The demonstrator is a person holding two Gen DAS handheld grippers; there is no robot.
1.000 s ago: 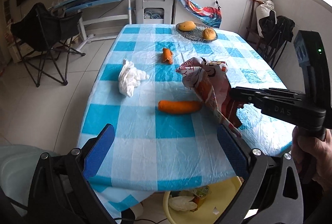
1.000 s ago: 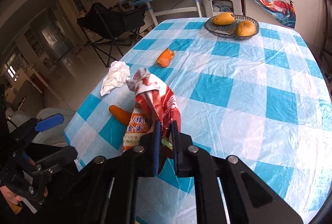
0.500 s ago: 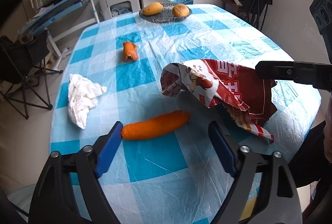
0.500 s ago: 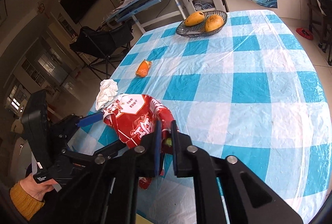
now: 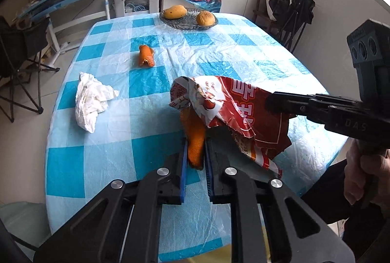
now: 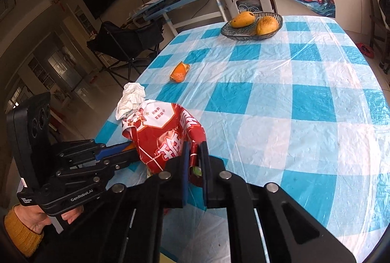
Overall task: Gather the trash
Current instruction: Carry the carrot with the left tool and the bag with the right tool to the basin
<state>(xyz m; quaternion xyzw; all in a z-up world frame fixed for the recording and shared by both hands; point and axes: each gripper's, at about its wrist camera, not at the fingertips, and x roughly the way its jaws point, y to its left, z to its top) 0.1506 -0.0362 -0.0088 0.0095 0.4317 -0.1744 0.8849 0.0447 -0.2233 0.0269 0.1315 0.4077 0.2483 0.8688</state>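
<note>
Left gripper [image 5: 196, 153]: jaws have just been closing and now pinch the near end of the long orange peel [image 5: 195, 141]; blue pads press on both sides of it. The peel's long axis runs straight away from the jaws, in line with the fingers, and its far end goes under the red snack bag [image 5: 234, 109].

Right gripper [image 6: 195, 158]: jaws drawn nearly together on a fold of the red snack bag, which it holds lifted above the tablecloth [image 6: 304, 117]. In the left wrist view its fingers come in from the right edge and grip the bag's right side. It has no free capacity.

Key relation: bag mouth faces left and away, and the peel's far end already sits beneath or inside that opening; I cannot tell which. Judgement: the next move is a short push or lift along the peel's own axis into the bag.

Further out, 2 loose items on the cloth: a crumpled white tissue [image 5: 91, 99] to the left, nearer the left gripper, and a short orange peel piece [image 5: 146, 56] beyond it. Furthest, a glass fruit dish [image 5: 189, 19] with 2 fruits, probably not trash.
</note>
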